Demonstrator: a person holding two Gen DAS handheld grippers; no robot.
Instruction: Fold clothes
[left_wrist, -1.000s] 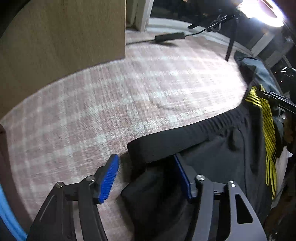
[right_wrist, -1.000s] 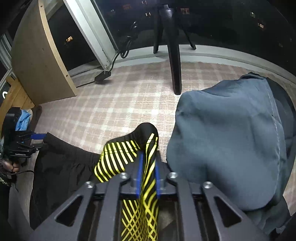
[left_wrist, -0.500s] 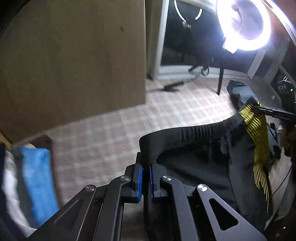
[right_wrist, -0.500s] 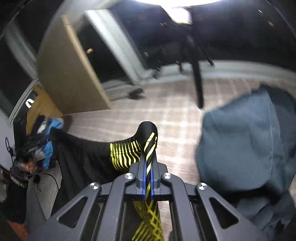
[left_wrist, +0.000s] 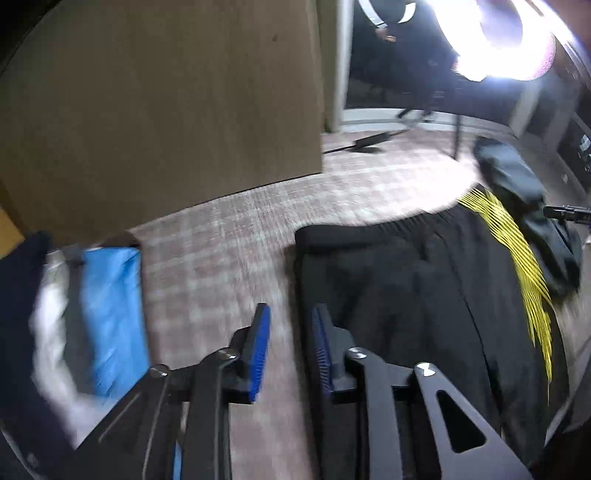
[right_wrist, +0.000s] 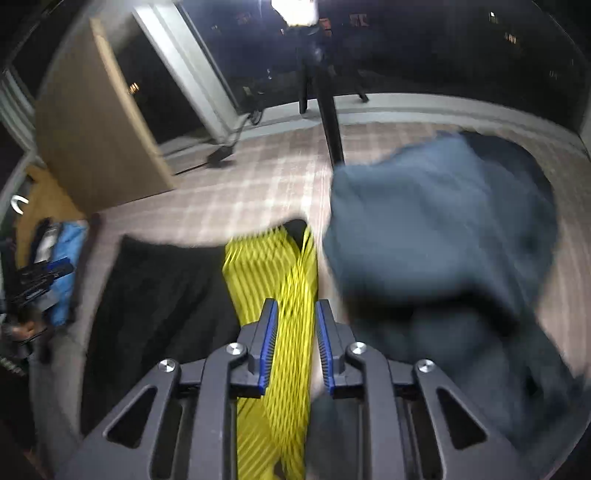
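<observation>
Black shorts (left_wrist: 399, 302) with a yellow-striped side panel (left_wrist: 517, 266) lie spread flat on the plaid surface (left_wrist: 229, 258). My left gripper (left_wrist: 290, 350) is open at the shorts' left edge; its right finger hangs over the black fabric and nothing is clamped. In the right wrist view, the shorts (right_wrist: 159, 295) lie to the left. My right gripper (right_wrist: 295, 343) is open, with the yellow panel (right_wrist: 273, 280) lying loose between its fingers. The image is blurred by motion.
A heaped grey-blue garment (right_wrist: 443, 229) sits right beside the shorts. A pile of folded clothes with a blue piece (left_wrist: 110, 295) lies at the left. A wooden board (left_wrist: 166, 110) stands behind, and a tripod leg (right_wrist: 332, 122) rests on the surface.
Both grippers were shut on the raised waistband half a second ago. Both have opened and let go, and the shorts have dropped flat onto the plaid surface.
</observation>
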